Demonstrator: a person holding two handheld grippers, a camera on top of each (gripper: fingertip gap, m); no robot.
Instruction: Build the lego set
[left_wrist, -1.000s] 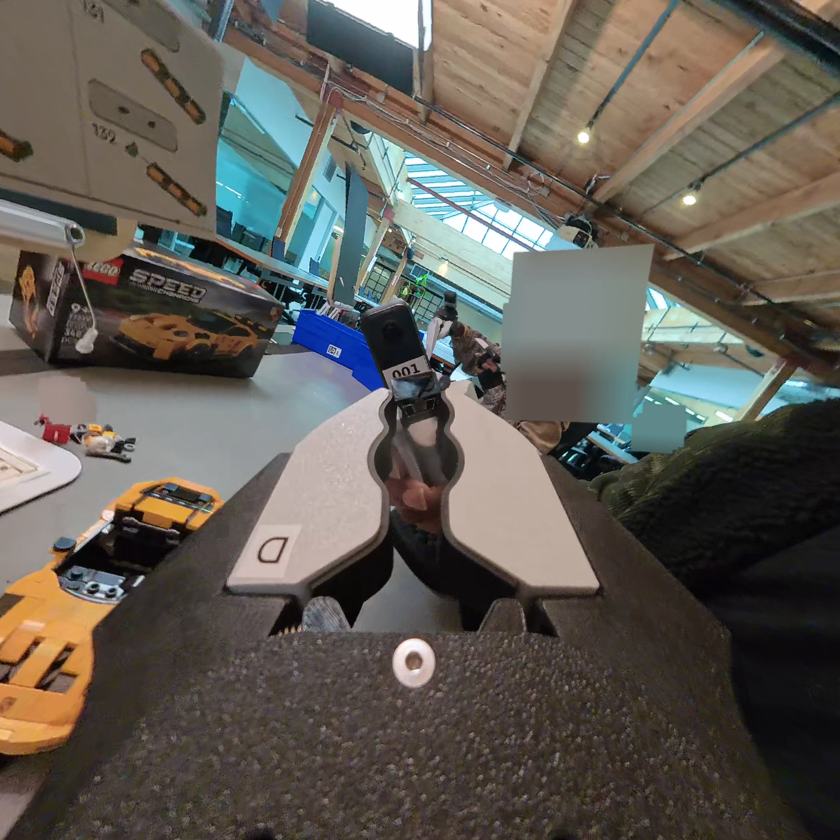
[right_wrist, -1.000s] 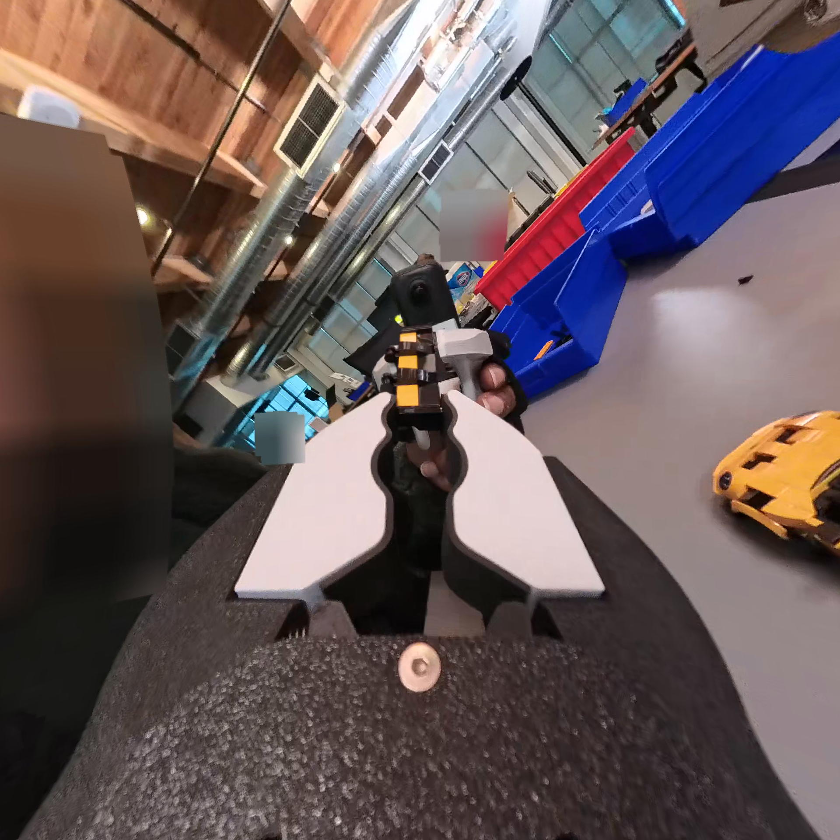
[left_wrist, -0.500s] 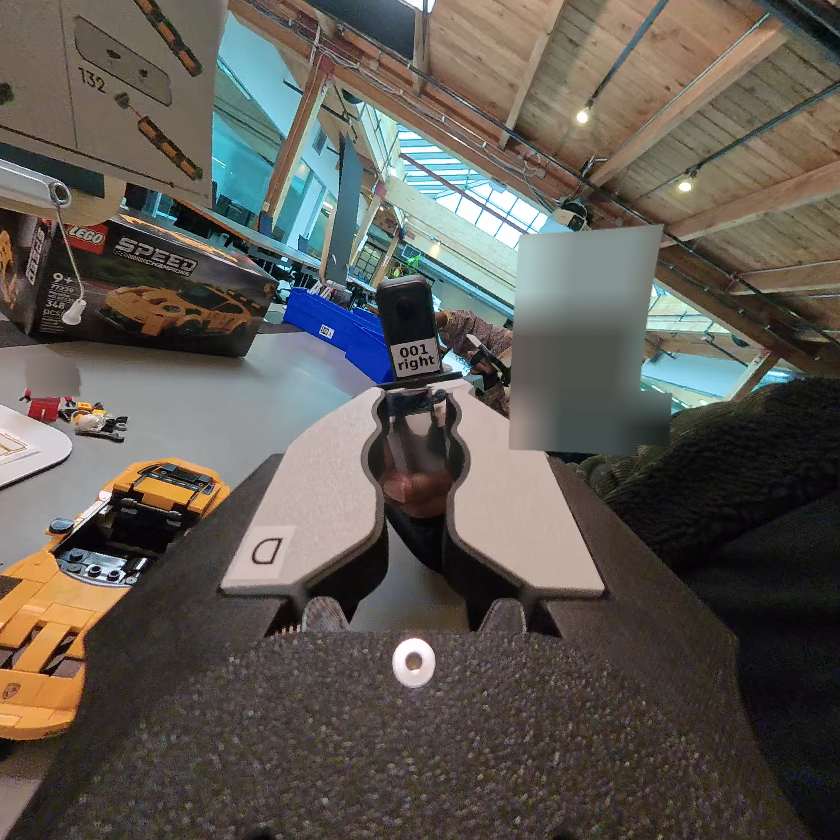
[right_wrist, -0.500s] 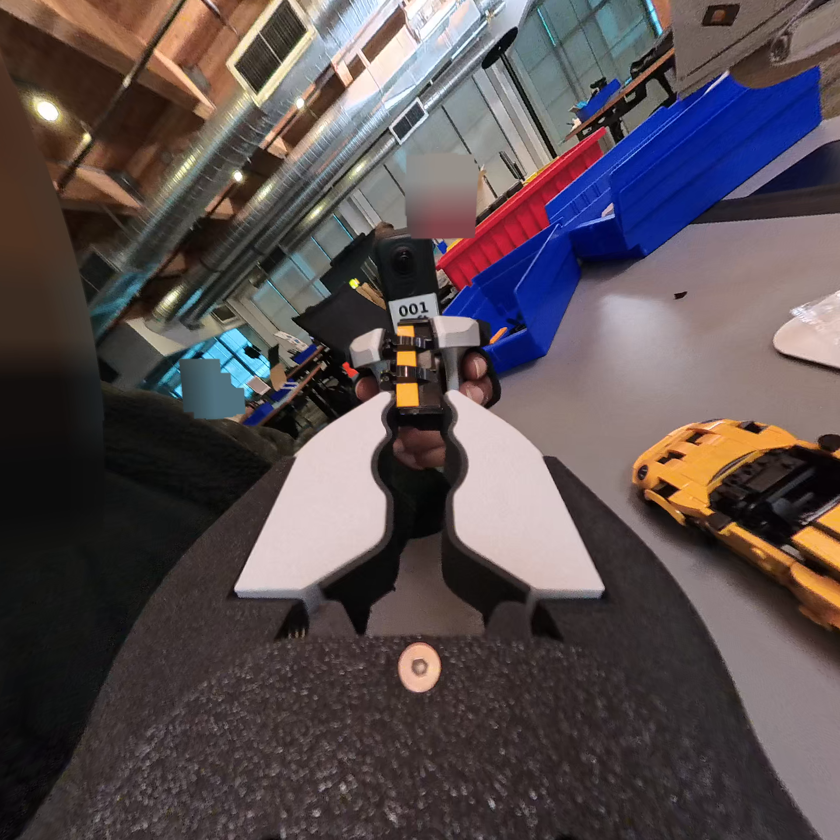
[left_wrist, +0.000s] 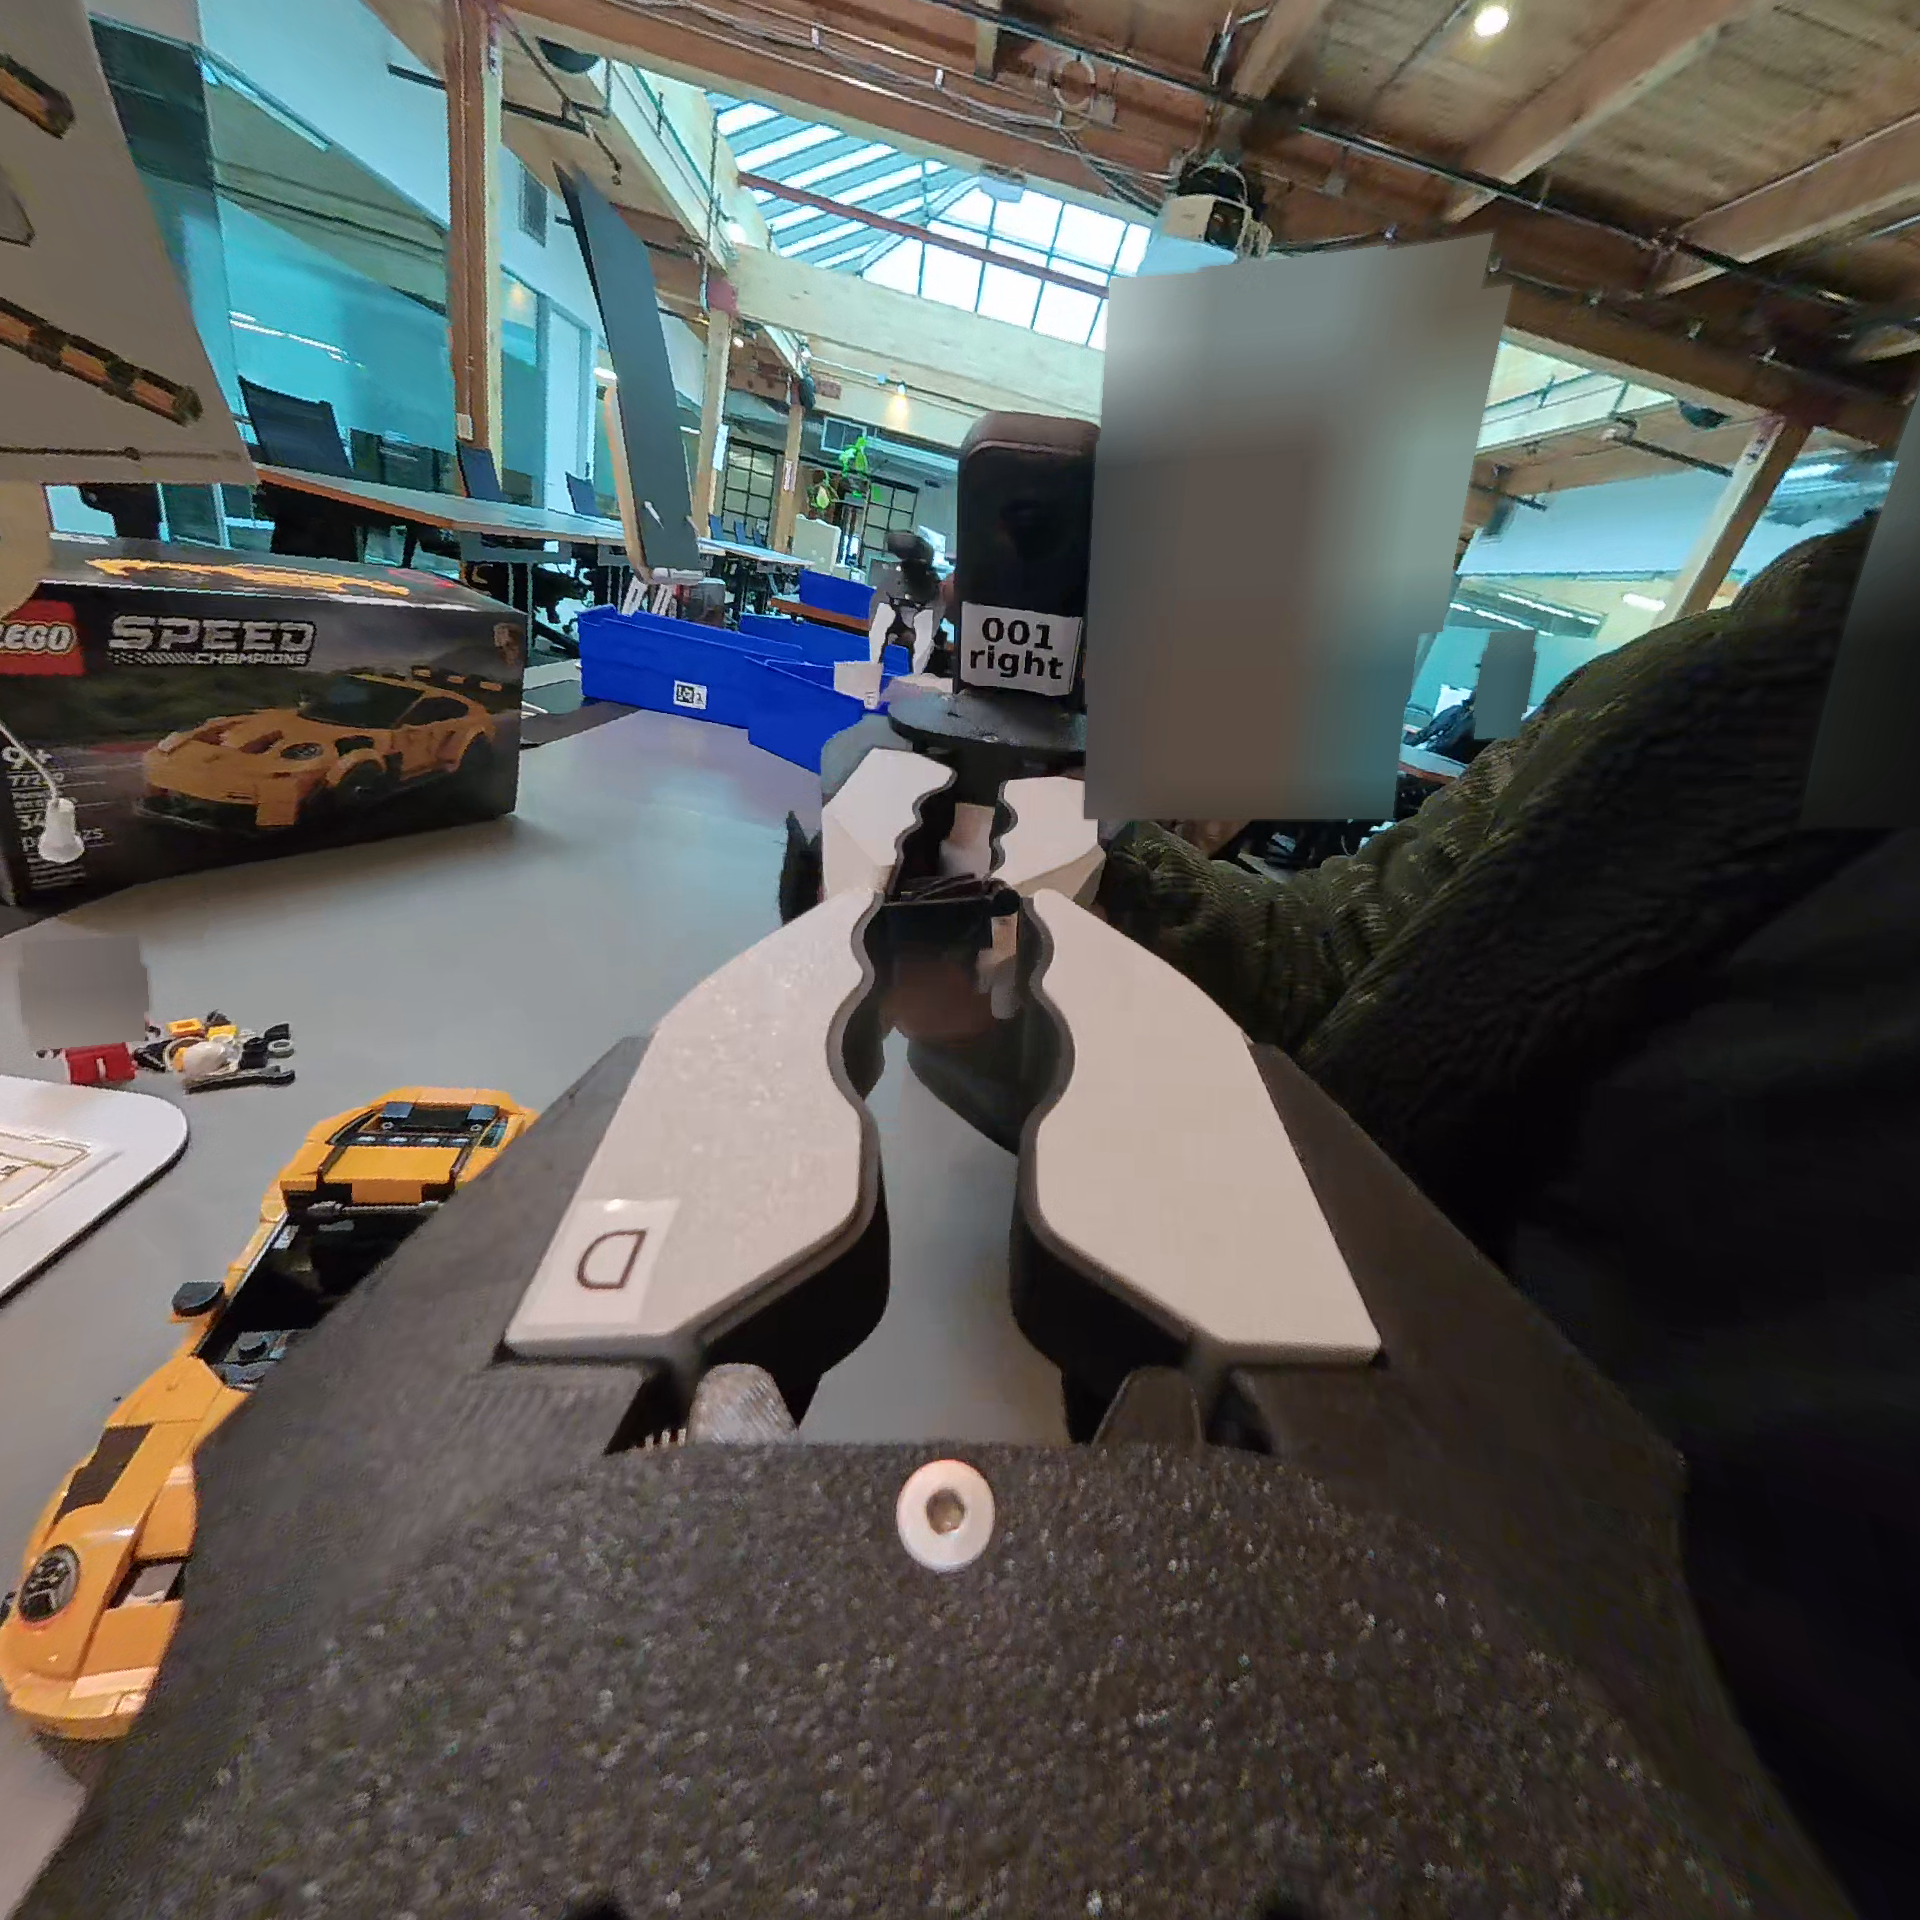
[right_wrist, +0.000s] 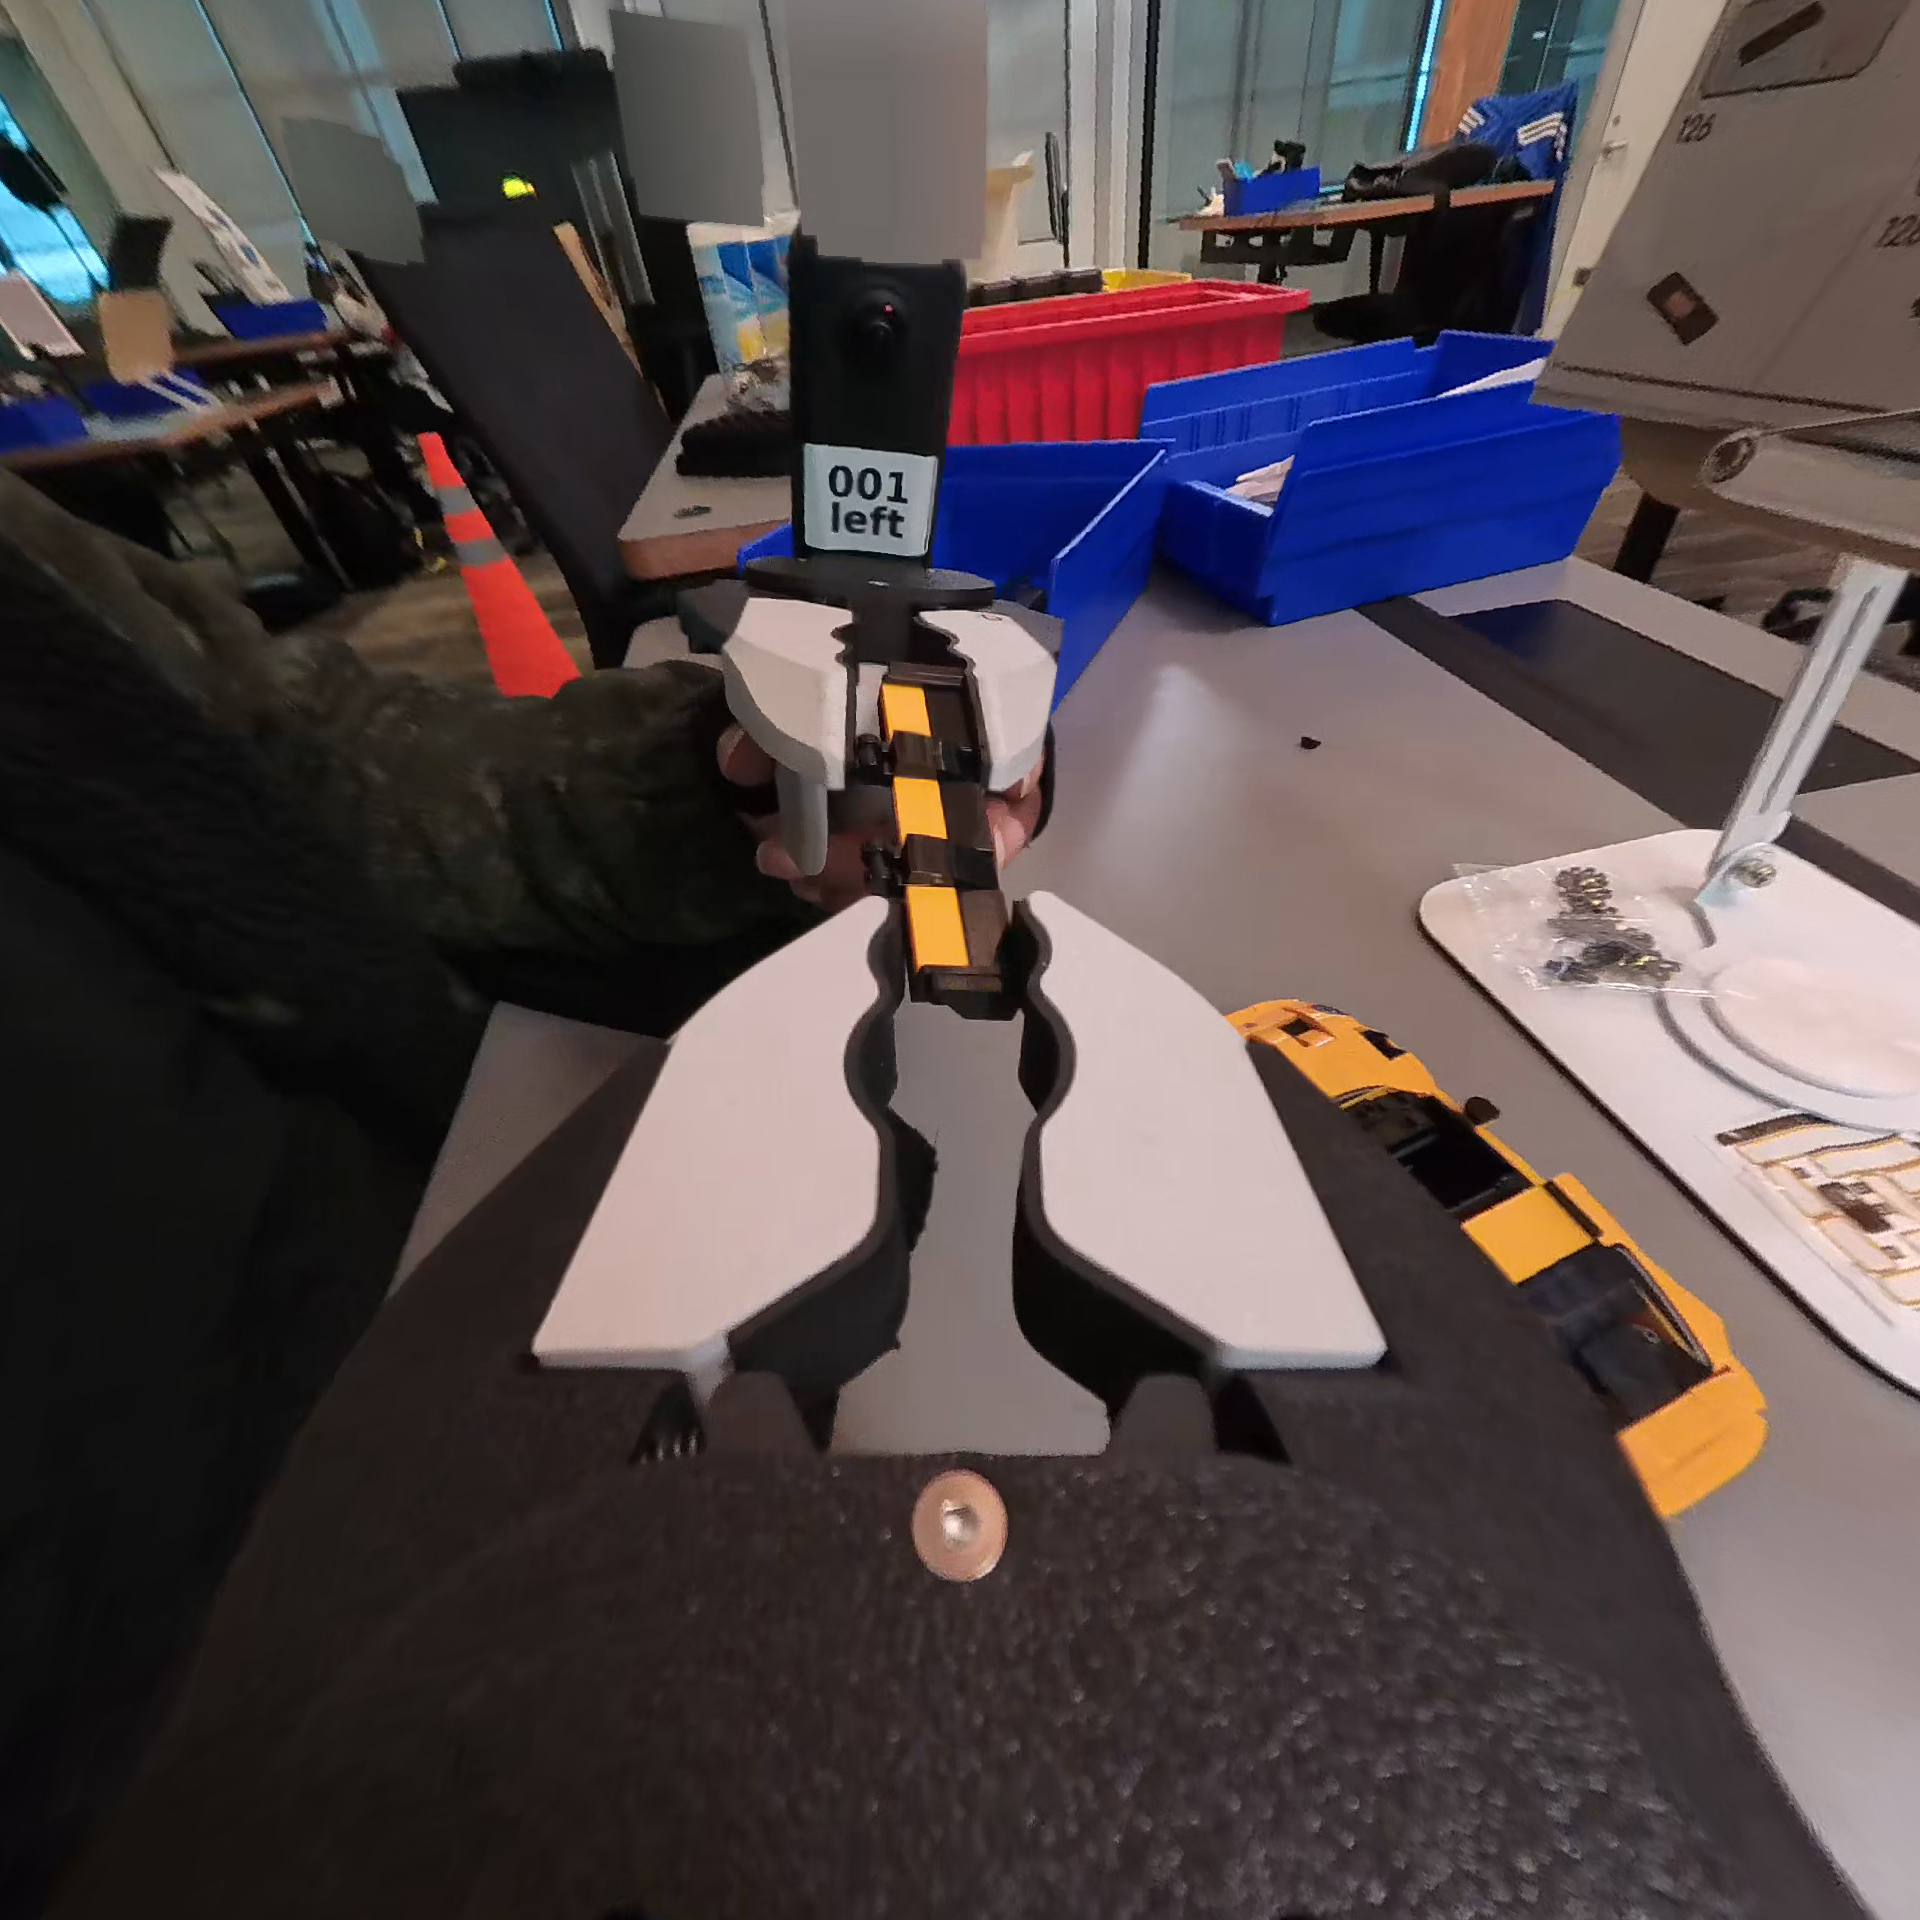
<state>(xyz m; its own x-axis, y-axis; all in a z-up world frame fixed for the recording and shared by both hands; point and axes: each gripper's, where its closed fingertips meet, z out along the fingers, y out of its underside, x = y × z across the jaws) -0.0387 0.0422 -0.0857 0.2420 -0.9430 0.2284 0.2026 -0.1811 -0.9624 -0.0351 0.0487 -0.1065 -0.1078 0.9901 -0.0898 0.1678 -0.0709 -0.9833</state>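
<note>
right gripper (right_wrist: 961, 961) clamps near end of black-yellow strip (right_wrist: 940, 831) | left gripper (right_wrist: 904, 717) pinches its far end | strip is light, rigid, can snap apart at joints: you hold the ends, squeeze gently | yellow car (right_wrist: 1507, 1226) lies just right of strip, on the table

Timber ceiling (left_wrist: 1039, 62), skylights (left_wrist: 966, 244), grey table (right_wrist: 1299, 748).

Blue bins (right_wrist: 1382, 499), red bin (right_wrist: 1122, 353), orange cone (right_wrist: 499, 592).
</note>
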